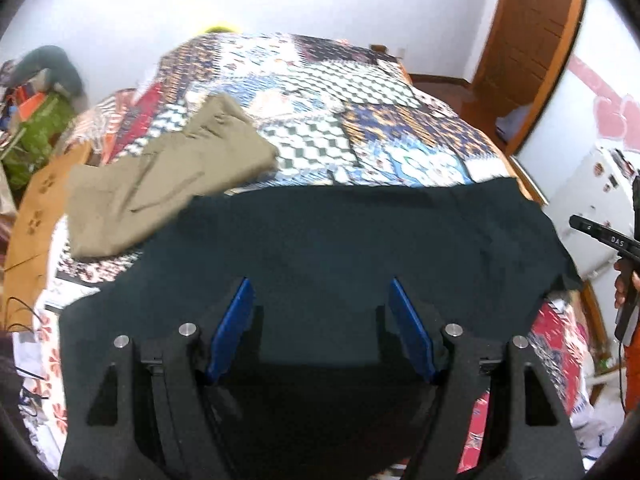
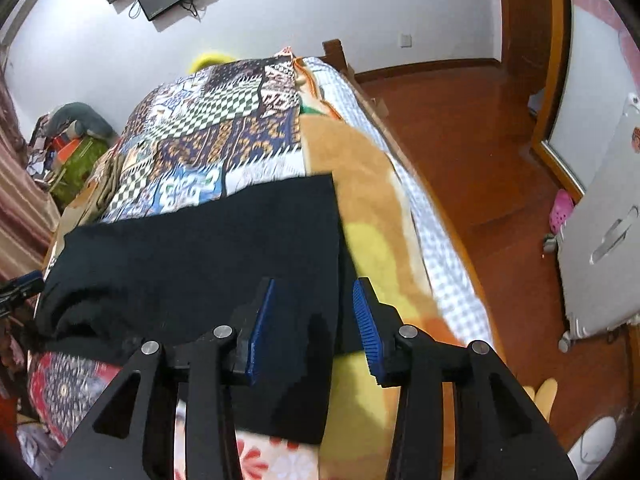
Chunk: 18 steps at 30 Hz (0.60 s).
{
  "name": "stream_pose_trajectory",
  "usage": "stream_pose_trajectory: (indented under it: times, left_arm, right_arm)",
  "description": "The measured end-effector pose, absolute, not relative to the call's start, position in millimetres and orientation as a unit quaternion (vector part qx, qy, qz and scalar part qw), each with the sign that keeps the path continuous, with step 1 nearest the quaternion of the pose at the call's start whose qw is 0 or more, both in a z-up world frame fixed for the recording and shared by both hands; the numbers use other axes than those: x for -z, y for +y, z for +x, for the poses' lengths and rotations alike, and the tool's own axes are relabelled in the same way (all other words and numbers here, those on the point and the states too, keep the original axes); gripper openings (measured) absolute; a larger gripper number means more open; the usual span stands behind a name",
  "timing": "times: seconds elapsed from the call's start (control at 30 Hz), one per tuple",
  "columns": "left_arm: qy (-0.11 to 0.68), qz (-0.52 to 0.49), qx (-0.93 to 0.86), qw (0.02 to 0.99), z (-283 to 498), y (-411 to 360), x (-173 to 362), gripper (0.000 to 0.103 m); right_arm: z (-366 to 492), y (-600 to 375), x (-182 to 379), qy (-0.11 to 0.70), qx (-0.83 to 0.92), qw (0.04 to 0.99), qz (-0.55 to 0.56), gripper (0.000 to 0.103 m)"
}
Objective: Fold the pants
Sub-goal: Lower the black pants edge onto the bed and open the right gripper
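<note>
At the far left of the bed (image 1: 360, 92), a khaki garment (image 1: 168, 176) lies in a loose fold on the patchwork quilt, just touching the dark pants (image 1: 340, 240) you are working on. Those pants are spread flat across the near part of the bed, directly under both tools. Your left gripper (image 1: 322, 324) hovers over the middle of the cloth with its fingers spread wide and nothing between them. Further right, your right gripper (image 2: 314, 324) sits at the pants' right-hand edge (image 2: 336, 216), fingers partly parted with no cloth pinched; that edge runs beneath the gap.

Judging by the way they drape, the pants are soft, limp and light, matte rather than slick. They will sag and crease wherever unsupported, so take them at a hem or corner with a full bite through all layers. The quilt beneath looks grippy and may drag the cloth. The blue pads look ribbed, which should help hold thin fabric.
</note>
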<state>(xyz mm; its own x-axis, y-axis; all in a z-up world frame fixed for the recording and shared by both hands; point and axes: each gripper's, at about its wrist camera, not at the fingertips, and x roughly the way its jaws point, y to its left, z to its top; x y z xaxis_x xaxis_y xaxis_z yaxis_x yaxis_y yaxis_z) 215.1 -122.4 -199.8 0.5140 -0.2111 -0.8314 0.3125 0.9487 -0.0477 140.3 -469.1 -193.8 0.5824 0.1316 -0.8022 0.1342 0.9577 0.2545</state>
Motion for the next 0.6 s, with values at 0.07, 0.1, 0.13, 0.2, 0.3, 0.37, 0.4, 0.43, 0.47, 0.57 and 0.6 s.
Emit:
stream_pose_trajectory:
  times: [0.07,0.1,0.13,0.2,0.3,0.37,0.4,0.43,0.47,0.57,0.6]
  left_arm:
    - [0.474,0.049,0.139,0.868,221,-115,203,0.07]
    - [0.479,0.046,0.132,0.867,225,-112,206,0.07]
    - [0.483,0.043,0.128,0.865,227,-108,210,0.07]
    - [0.497,0.036,0.121,0.859,230,-103,220,0.07]
    - [0.515,0.034,0.115,0.848,232,-101,236,0.07]
    - [0.522,0.03,0.115,0.845,230,-100,244,0.071]
    - [0.517,0.03,0.114,0.848,228,-100,246,0.072]
    - [0.514,0.032,0.114,0.85,226,-101,246,0.076]
    - [0.513,0.035,0.115,0.85,225,-103,247,0.078]
    - [0.513,0.035,0.116,0.85,225,-105,247,0.081]
    - [0.513,0.033,0.116,0.85,226,-105,248,0.081]
  right_arm:
    - [154,-470,200,0.459,0.003,0.877,0.141,0.037]
    - [160,-472,204,0.461,0.002,0.876,0.142,0.036]
    - [168,-474,209,0.465,0.002,0.873,0.145,0.037]
    - [179,-476,219,0.471,0.002,0.869,0.152,0.037]
    - [191,-479,231,0.483,0.006,0.862,0.154,0.036]
    - [196,-480,238,0.489,0.005,0.857,0.161,0.037]
    - [197,-480,240,0.491,0.004,0.855,0.165,0.036]
    - [198,-479,242,0.491,0.001,0.854,0.169,0.036]
    - [197,-479,242,0.486,0.0,0.857,0.169,0.036]
    - [196,-473,240,0.477,-0.008,0.864,0.16,0.023]
    - [194,-470,237,0.473,-0.003,0.869,0.147,0.023]
